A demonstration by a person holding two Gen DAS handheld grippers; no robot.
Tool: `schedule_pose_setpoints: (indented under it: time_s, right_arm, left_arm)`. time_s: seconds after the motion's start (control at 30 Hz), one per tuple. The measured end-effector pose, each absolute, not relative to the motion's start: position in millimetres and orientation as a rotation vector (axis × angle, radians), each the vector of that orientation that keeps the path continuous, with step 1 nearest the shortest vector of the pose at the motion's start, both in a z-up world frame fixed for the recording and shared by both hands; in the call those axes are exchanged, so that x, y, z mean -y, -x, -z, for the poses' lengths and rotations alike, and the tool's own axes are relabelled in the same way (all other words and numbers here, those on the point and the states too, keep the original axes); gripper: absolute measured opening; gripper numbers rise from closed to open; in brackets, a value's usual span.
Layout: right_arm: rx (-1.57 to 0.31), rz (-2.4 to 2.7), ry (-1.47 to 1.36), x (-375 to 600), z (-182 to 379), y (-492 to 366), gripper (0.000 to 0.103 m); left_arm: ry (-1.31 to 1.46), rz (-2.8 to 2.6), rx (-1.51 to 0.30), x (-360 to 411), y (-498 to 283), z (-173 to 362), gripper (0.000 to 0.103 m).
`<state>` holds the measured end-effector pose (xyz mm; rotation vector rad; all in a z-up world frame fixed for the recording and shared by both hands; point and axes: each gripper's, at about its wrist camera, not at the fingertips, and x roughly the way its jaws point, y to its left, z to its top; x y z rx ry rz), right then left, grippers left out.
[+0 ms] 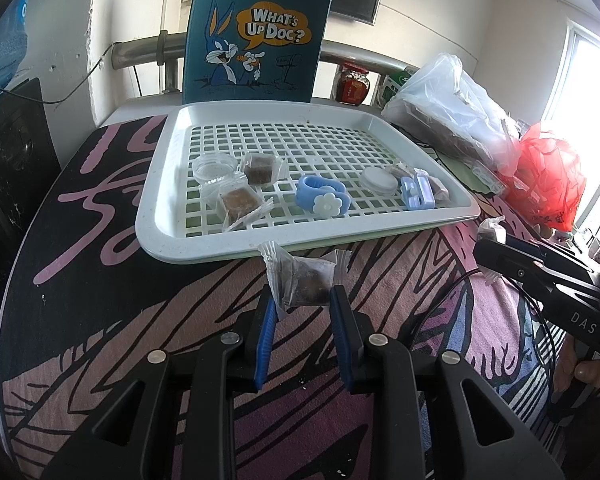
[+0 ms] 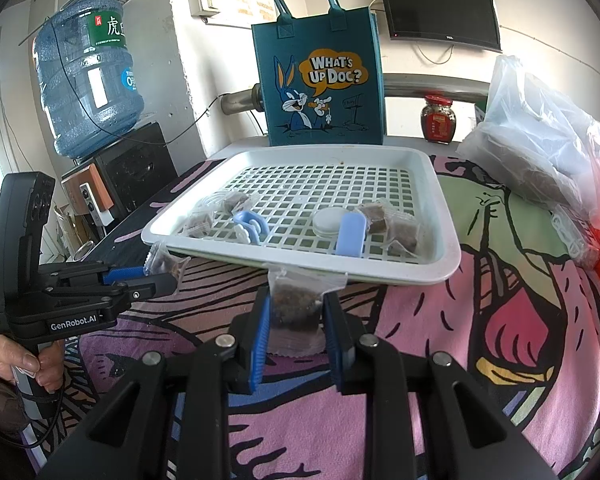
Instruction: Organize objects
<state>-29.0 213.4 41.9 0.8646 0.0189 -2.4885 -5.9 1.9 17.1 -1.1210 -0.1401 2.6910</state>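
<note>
Both the left gripper (image 1: 302, 300) and right gripper (image 2: 296, 306) are clamping wrapped brown cubes (image 1: 306, 280) just before the white tray (image 1: 172, 136). Several cubes, clips and lids are already lying inside it, so sorting looks partway done.

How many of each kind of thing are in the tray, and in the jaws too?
Packets in the tray: 4
Packets in the jaws: 2
Blue pieces: 2
White lid: 1
Clear jar: 1
Total: 10
</note>
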Motion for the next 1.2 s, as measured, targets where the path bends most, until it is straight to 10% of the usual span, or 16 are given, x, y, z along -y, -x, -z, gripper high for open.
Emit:
schedule_pose_setpoints:
  time_s: [1.2]
  right_arm:
    - [-0.010, 2.487, -0.865, -213.4, -41.1, 29.4, 0.025]
  left_arm:
    - [1.125, -2.689, 0.142, -1.0, 6.3, -15.6, 0.025]
